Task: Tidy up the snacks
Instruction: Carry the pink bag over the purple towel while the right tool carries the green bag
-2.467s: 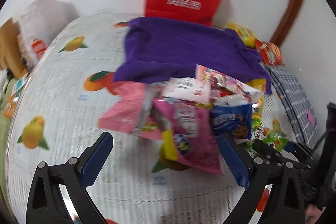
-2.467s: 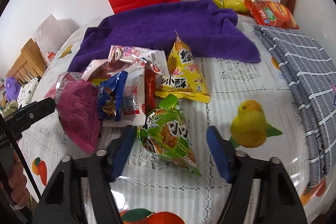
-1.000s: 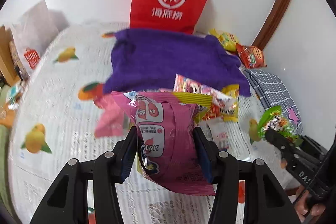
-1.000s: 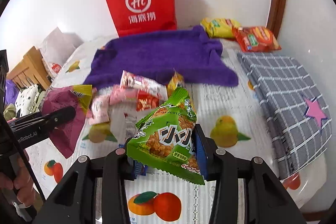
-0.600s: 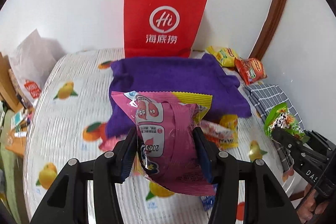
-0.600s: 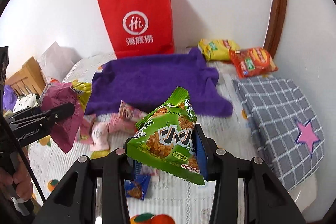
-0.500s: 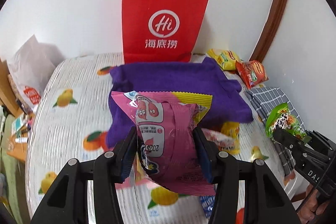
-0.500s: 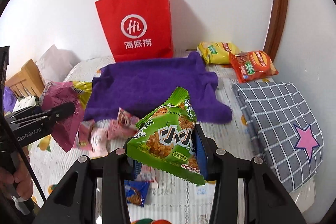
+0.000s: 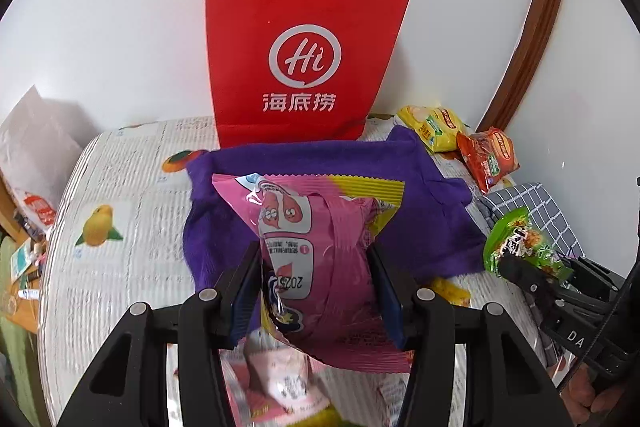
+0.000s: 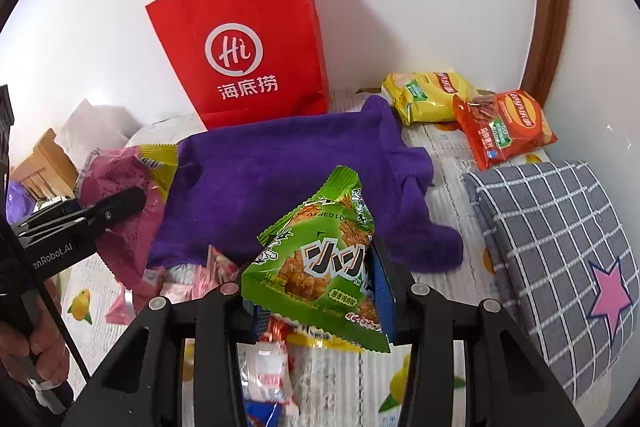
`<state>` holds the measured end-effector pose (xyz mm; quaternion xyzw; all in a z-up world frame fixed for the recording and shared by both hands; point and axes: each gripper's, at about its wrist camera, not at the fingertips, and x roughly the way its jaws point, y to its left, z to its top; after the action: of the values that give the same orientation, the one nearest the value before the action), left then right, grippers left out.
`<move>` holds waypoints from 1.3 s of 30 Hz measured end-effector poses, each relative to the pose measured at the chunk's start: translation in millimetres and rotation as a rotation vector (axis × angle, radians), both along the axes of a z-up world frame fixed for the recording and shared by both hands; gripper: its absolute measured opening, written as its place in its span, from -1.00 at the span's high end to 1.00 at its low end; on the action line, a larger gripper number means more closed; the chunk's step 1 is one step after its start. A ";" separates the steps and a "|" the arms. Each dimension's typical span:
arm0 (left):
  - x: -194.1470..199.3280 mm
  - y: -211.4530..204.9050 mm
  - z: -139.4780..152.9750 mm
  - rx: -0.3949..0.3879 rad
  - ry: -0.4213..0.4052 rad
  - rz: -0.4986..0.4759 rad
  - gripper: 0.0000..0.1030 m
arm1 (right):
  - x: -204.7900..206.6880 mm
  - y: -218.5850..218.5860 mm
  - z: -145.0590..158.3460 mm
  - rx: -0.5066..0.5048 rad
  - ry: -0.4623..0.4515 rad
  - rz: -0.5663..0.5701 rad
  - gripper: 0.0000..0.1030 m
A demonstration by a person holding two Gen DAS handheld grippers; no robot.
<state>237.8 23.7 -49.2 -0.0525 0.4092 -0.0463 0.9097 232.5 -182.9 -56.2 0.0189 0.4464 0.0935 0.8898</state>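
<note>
1. Snacks: two are in the air, the rest lie in a loose pile on the fruit-print tablecloth (image 9: 120, 187) under and in front of both tools. Likely target, a guess only: the purple towel (image 9: 320, 187), spread flat in front of the red paper bag (image 9: 304, 59).
2. Red paper bag stands upright against the wall and touches the towel's far edge. Keep both loads low enough to clear it; don't knock it over.
3. Grey checked cushion (image 10: 560, 247) sits on the right, beside the towel. Yellow chip bag (image 10: 428, 95) and red chip bag (image 10: 504, 127) lie behind it near the wall, off the towel.
4. Left gripper (image 9: 316, 291): jaws narrowed onto the pink snack pack (image 9: 316, 239), pads pressing both sides at mid-body. Pack stands upright and bulges above the pads. Grip looks secure.
5. Right gripper (image 10: 316, 291): jaws pinched on the green snack pack (image 10: 320, 259), low on the bag, which tilts left. Less of it looks caught, so slip risk is higher here.
6. Doing it well: carry both over the towel and lower until each pack's bottom touches cloth before releasing. Set them well apart, pink left, green right, so the tools don't collide.
7. Small loose packets (image 10: 264, 375) under the right tool: don't drag them along on the way.
</note>
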 end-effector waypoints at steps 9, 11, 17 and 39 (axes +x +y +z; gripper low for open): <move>44.8 1.8 -6.7 0.031 -0.004 0.020 0.03 | 52.8 -3.5 4.0 -0.002 -0.017 -0.035 0.18; 53.2 3.3 -8.8 0.025 -0.005 0.019 0.03 | 61.2 -0.9 7.2 -0.001 -0.027 -0.031 0.18; 73.7 11.0 -18.6 0.023 -0.004 0.037 0.03 | 87.8 12.3 5.6 0.008 -0.024 0.010 0.17; 97.2 24.5 -58.4 0.037 0.073 0.081 0.03 | 144.0 23.7 -30.8 0.068 0.041 0.060 0.17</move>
<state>335.0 48.3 -107.6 -0.0537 0.4406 0.0001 0.8961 376.6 -159.2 -87.0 0.0376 0.4614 0.1350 0.8760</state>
